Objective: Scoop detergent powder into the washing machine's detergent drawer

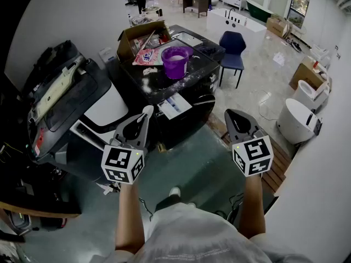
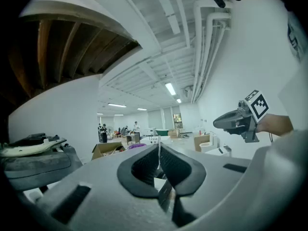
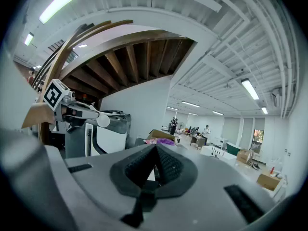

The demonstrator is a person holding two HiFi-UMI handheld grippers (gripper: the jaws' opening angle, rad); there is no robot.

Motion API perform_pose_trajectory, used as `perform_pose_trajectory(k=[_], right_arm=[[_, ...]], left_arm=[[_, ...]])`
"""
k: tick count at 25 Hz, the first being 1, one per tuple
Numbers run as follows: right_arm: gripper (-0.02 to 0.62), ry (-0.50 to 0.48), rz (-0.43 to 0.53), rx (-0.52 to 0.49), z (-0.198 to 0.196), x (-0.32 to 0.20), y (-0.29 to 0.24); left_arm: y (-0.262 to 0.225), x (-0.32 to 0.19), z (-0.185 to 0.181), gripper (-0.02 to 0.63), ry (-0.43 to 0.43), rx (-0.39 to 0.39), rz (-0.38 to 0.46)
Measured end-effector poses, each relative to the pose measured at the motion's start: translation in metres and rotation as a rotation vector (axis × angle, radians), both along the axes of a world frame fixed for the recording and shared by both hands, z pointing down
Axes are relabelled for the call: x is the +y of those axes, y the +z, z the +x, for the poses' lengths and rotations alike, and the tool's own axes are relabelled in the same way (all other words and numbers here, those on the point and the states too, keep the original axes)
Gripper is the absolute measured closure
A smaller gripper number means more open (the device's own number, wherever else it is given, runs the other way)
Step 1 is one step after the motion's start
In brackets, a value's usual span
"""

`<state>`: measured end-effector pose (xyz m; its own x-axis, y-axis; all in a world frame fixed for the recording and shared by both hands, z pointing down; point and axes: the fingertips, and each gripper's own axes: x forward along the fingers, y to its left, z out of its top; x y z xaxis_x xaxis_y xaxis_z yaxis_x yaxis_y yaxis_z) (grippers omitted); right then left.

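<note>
A purple bucket [image 1: 176, 60] with white powder in it stands on top of the dark washing machine [image 1: 164, 84]. A white detergent drawer [image 1: 175, 107] sticks out of the machine's front, near its top edge. My left gripper [image 1: 146, 112] hovers just left of the drawer, jaws shut and empty. My right gripper [image 1: 228, 114] is held at the same height to the right of the machine, also shut on nothing. Each gripper view looks level across the room: the left gripper [image 2: 159, 150] sees the right gripper [image 2: 236, 121], and the right gripper [image 3: 155, 150] sees the left gripper [image 3: 98, 121].
A pink detergent bag [image 1: 149, 55] and an open cardboard box [image 1: 140, 36] lie behind the bucket. A white-fronted machine [image 1: 108, 107] with dark clutter on top stands to the left. A blue chair [image 1: 233, 45] and white tubs [image 1: 296, 119] stand to the right. People stand far off.
</note>
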<state>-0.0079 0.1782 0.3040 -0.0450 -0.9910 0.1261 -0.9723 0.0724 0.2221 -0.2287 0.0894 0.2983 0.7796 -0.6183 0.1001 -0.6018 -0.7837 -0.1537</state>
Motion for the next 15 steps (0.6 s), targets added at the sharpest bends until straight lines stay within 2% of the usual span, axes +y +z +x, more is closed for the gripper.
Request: perform_pose_trajectory(k=[5,11,15], right_arm=[[0.591,-0.019,0.002,0.006,-0.028,0.029,-0.005],[0.591,-0.019,0.02,0.001,-0.037,0.045,-0.014],[0.59,-0.035,0.057,-0.051,-0.04,0.044,-0.021]], left_arm=[[-0.001,0.032,-0.016,0.592,0.012,-0.003,-0.011],[-0.012,0.051,-0.023,0.592,0.02,-0.009,0.01],[-0.016,0.05,-0.024,0.592,0.022,-0.012,0.019]])
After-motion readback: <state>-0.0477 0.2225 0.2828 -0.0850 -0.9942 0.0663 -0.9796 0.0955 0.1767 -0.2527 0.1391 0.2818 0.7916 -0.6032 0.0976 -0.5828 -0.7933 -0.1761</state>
